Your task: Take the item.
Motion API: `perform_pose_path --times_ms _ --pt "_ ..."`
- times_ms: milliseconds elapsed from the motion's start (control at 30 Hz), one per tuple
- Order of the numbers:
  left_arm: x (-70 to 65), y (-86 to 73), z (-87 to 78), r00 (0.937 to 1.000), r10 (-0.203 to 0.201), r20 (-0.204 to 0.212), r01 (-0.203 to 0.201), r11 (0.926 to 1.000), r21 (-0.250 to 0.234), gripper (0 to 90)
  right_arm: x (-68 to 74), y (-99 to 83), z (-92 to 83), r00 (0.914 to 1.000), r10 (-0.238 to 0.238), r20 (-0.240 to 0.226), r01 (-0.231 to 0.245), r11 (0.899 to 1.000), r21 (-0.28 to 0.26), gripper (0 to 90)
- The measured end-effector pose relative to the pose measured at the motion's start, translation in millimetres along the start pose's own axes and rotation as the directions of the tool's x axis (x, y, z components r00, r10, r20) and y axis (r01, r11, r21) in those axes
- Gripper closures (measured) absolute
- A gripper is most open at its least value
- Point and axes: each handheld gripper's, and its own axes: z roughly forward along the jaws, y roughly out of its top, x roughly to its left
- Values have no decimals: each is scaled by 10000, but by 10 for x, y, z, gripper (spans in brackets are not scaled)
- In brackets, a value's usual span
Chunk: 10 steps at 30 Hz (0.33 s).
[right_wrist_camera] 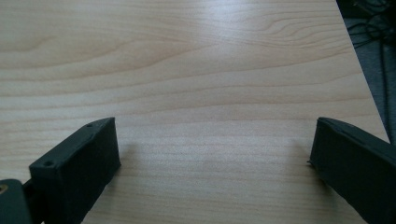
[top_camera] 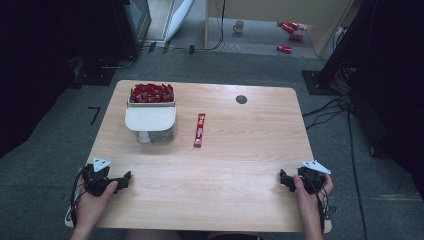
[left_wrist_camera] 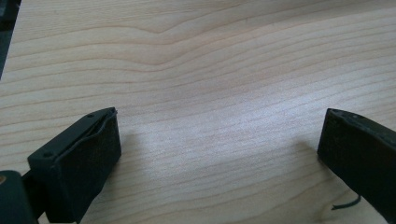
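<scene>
Both the left hand-held gripper [top_camera: 125, 178] and right hand-held gripper [top_camera: 284, 179] rest wide open and empty on the light wooden tabletop [top_camera: 235, 150]; a slim red sachet [top_camera: 199, 130] lies well ahead, between them.

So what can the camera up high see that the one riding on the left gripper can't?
The high view alone shows the white box of red packets, a single red stick packet lying right of it, and both hands with the left gripper and right gripper. The left gripper view alone shows its black fingers close up, wide apart with nothing between. Both share the pale wooden table.
</scene>
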Motion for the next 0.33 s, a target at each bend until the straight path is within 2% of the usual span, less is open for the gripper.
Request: perform_pose_path --times_ms 333 --pt "-1 -1 0 10000 -7 -3 7 10000 -9 0 12 3 7 9999 -111 -84 111 9999 28 6"
